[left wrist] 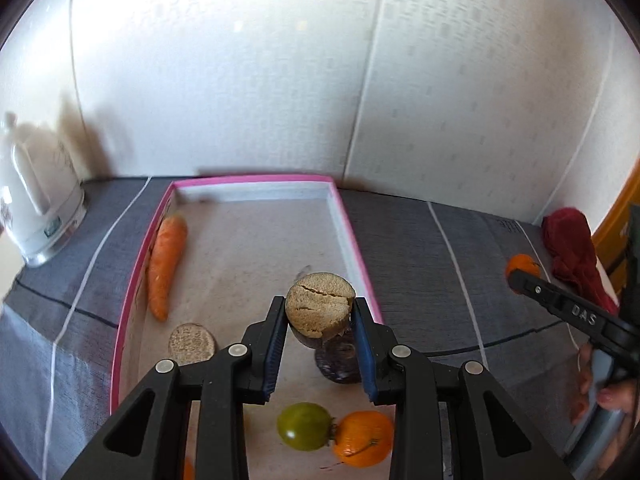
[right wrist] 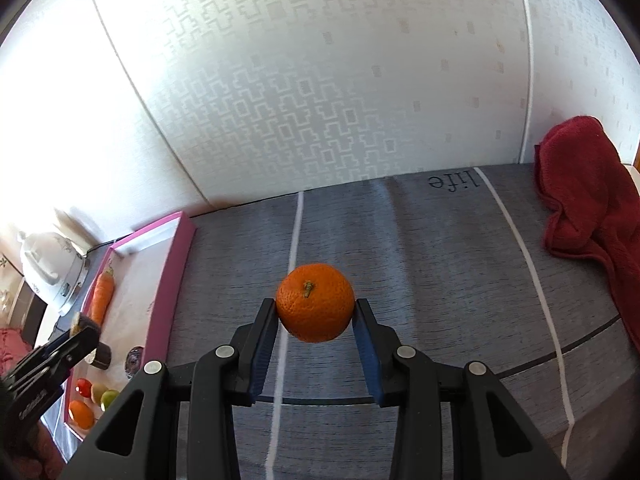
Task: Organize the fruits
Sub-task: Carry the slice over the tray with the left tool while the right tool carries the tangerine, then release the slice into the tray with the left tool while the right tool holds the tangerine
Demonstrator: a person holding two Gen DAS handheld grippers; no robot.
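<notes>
My left gripper (left wrist: 320, 312) is shut on a cut eggplant piece (left wrist: 320, 304) with a pale cracked cut face, held above the pink-rimmed box (left wrist: 356, 240). In the box lie a carrot (left wrist: 166, 264), another eggplant slice (left wrist: 192, 342), a dark purple piece (left wrist: 338, 364), a green tomato (left wrist: 305, 426) and an orange fruit (left wrist: 364, 438). My right gripper (right wrist: 315, 308) is shut on a mandarin (right wrist: 315, 302) and holds it above the grey cloth, right of the box (right wrist: 168, 280). That mandarin also shows in the left wrist view (left wrist: 522, 266).
A white kettle (left wrist: 36, 200) stands left of the box. A red towel (right wrist: 588, 200) lies at the far right against the wall. A grey striped cloth (right wrist: 440, 260) covers the table. Patterned wall panels close off the back.
</notes>
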